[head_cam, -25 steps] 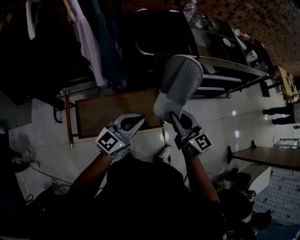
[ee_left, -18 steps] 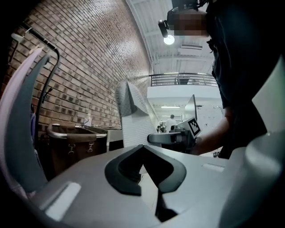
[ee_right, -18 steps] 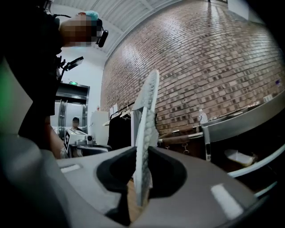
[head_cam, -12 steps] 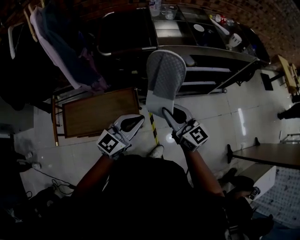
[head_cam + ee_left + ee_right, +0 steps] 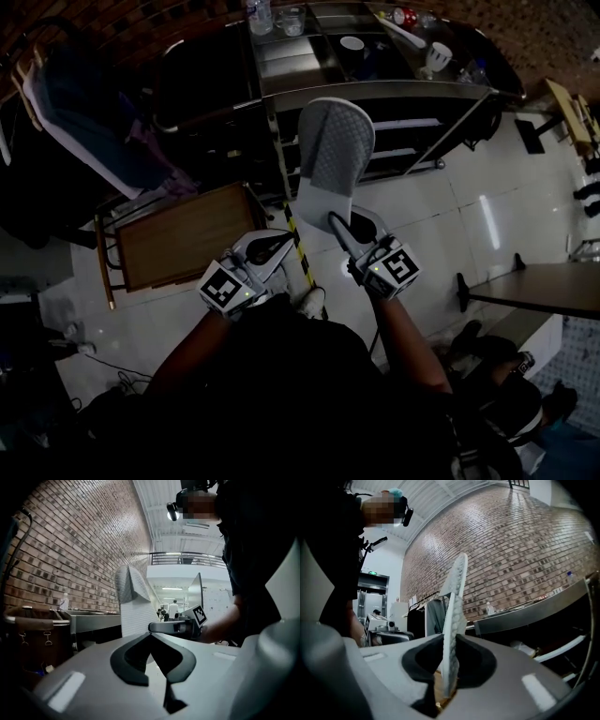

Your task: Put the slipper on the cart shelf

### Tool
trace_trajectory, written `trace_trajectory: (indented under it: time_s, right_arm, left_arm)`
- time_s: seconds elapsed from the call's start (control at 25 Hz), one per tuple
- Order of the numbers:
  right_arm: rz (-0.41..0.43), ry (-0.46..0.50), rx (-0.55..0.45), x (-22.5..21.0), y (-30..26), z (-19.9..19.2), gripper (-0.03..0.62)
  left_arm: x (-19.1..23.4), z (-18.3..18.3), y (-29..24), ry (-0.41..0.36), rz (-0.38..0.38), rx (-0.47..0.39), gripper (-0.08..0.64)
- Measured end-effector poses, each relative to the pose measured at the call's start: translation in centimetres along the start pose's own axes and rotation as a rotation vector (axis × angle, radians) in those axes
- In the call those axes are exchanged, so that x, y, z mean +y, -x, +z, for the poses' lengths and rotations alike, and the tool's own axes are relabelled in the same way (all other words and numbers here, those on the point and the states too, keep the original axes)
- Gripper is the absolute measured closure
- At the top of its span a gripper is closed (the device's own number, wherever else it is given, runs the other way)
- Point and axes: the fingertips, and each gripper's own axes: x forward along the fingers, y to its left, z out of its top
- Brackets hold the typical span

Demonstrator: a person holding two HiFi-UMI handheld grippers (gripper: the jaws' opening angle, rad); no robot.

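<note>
Grey ribbed-sole slipper (image 5: 335, 159) clamped by heel in R gripper (image 5: 339, 223), toe at 12 o'clock twd steel cart (image 5: 375, 91); L gripper (image 5: 281, 246) at 9 o'clock, jaws together, empty.

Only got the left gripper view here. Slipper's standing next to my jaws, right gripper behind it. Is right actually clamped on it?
Observer: Yes. The right gripper view shows the right gripper shut on the slipper, which sits edge-on between its pads.
Operator: Where's the cart from there?
Observer: In the head view the metal cart is right ahead, and the slipper's far end points at it.
Operator: Top level free?
Observer: No. A white cup stands on it, among other small items.
</note>
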Motion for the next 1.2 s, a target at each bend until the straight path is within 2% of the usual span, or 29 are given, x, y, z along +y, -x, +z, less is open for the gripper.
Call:
trace_trajectory:
  time_s: [0.32,0.56,0.72,0.92,1.2]
  right_arm:
    - [-0.032,-0.014,0.059,-3.2,-0.7,-1.7,0.528]
    - [-0.015,-0.076,0.159,-5.3,-2.5,-5.8,0.528]
    - [-0.022,-0.136,0.198,-6.3,-3.9,-8.3,0.528]
    - [-0.054,-0.268,0.232,-7.9,-4.4,-12.0,0.528]
    - [-0.041,-0.336,0.349,-10.6,-3.3,-17.4,0.528]
  left_arm:
    - [2.5,-1.1,-3.4,0.028,-0.067,-0.002,0.557]
    - [6.1,-1.0,-4.2,0.034,-0.092,-0.034,0.557]
    - [8.6,-1.4,-4.2,0.049,-0.097,-0.033,0.557]
    - [10.1,-1.9,-4.8,0.032,-0.113,-0.046,0.557]
    - [10.9,-2.6,-5.9,0.065,-0.087,-0.011,0.557]
